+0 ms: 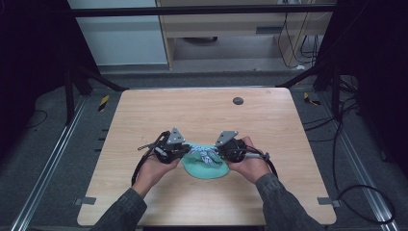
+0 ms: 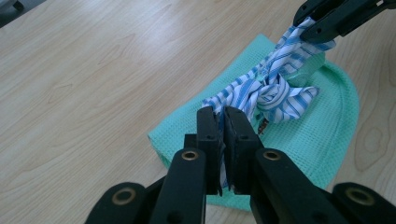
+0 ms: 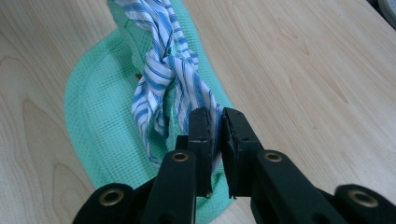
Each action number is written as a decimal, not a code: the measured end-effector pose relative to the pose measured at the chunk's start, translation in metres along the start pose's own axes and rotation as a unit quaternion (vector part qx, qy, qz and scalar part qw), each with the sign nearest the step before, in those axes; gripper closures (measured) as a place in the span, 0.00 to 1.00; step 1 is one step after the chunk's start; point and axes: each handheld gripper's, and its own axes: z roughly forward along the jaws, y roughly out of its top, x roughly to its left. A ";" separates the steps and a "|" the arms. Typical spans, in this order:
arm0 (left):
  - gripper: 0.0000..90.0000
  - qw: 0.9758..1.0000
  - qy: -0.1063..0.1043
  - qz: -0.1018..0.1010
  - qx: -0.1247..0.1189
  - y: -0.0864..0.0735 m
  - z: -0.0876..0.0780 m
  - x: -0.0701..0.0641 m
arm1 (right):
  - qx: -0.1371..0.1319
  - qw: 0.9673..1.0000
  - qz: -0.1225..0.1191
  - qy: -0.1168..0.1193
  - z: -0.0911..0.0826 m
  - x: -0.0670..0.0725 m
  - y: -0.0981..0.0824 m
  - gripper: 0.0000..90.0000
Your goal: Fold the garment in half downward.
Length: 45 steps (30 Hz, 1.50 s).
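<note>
Both grippers, left gripper point(image 2: 223, 122) and right gripper point(image 3: 218, 122), clamped striped cloth point(image 2: 275, 91) ends above green towel point(image 2: 322, 135); uneven pulling risked an end slipping free.

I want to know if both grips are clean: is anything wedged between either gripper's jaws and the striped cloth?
Nothing visible. The left gripper and right gripper are each shut directly on an end of the striped cloth, above the green cloth.

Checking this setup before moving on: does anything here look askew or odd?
One thing: the striped cloth is twisted into a knot above the green towel, each end clamped by the left gripper and right gripper. The towel lies skewed on the table. Nothing looks spilled or damaged.
</note>
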 end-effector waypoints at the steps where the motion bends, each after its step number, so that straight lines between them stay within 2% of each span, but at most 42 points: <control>1: 0.95 1.000 0.000 0.000 0.000 0.000 0.000 0.000 | 0.000 1.000 0.000 0.000 0.000 0.000 0.000 0.91; 9: 0.95 1.000 -0.009 -0.001 0.006 -0.008 0.002 -0.003 | 0.001 1.000 0.000 0.006 0.002 0.006 -0.005 0.91; 29: 0.94 1.000 -0.018 0.002 0.013 -0.026 0.003 -0.014 | -0.001 1.000 -0.004 0.025 0.000 0.026 -0.017 0.91; 37: 0.94 1.000 -0.024 0.009 0.014 -0.033 0.001 -0.020 | 0.000 0.999 -0.008 0.031 -0.002 0.034 -0.023 0.90; 45: 0.89 0.999 -0.026 0.014 0.011 -0.035 0.003 -0.021 | 0.003 0.999 -0.009 0.033 -0.002 0.037 -0.025 0.86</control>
